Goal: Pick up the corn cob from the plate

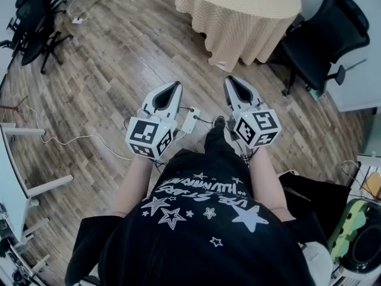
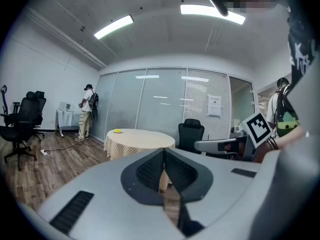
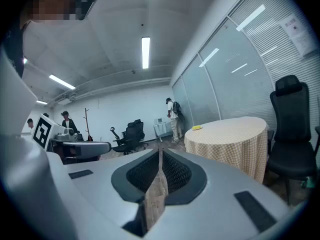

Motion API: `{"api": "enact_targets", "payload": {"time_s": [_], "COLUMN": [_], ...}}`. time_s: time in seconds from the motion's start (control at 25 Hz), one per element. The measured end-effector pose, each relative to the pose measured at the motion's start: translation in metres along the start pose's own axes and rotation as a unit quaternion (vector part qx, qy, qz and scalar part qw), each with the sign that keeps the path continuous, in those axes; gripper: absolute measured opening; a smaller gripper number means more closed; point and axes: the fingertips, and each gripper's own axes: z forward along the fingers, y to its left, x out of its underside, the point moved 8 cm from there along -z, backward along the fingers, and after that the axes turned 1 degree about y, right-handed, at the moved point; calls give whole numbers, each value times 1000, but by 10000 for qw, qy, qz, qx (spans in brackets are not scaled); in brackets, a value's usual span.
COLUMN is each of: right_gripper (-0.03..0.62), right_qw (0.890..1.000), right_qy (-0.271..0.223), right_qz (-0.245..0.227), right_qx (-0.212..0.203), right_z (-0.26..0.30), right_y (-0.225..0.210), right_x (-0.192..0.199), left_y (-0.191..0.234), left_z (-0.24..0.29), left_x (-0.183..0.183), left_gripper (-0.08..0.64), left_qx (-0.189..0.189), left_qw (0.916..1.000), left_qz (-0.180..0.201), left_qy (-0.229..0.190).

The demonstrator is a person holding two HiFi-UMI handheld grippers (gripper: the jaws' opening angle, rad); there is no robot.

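A small yellow item (image 2: 118, 130), too far off to tell corn cob from plate, lies on the round table with a checked cloth (image 2: 140, 140); the right gripper view shows the yellow item (image 3: 197, 128) too. Both grippers hover level over the wooden floor, well short of the table (image 1: 238, 11). The left gripper (image 1: 177, 84) is shut with nothing between its jaws, its tips (image 2: 163, 152) meeting. Beside it, the right gripper (image 1: 228, 78) is shut and empty as well, tips (image 3: 160, 155) together. Neither touches anything.
A black office chair (image 1: 327, 37) stands right of the table, and more chairs (image 1: 36, 16) at the far left. A power strip and cable (image 1: 191, 119) lie on the floor below the grippers. A person (image 2: 87, 111) stands by the glass wall. White desk legs (image 1: 30, 159) are at left.
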Motion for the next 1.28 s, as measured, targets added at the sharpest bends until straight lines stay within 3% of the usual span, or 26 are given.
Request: {"api": "enact_targets", "payload": {"time_s": [0.6,0.88,1.04,1.28], "right_gripper": [41,41,41,41], "right_qw": [9985,9964,9974,9960], "right_qy": [10,-353,-291,-249], "right_qz": [-143,547,559,755], "right_qx": [-522,-551,-357,-400], "right_z": [26,19,24,67], "right_y": [18,12,5,-33], "right_x": [-8,-7,1,5], "left_y": [11,26,41,65], "left_z": [-7,-18,-15,26], "left_x": [-3,6,13,9], "left_gripper": [9,9,9,9], "left_qx": [-170,-127,-154,-323], "left_qw": [9998,9999,9996,9992], "left_qz": [55,-32,-97,8], "left_qy": [-5,44,214,244]}}
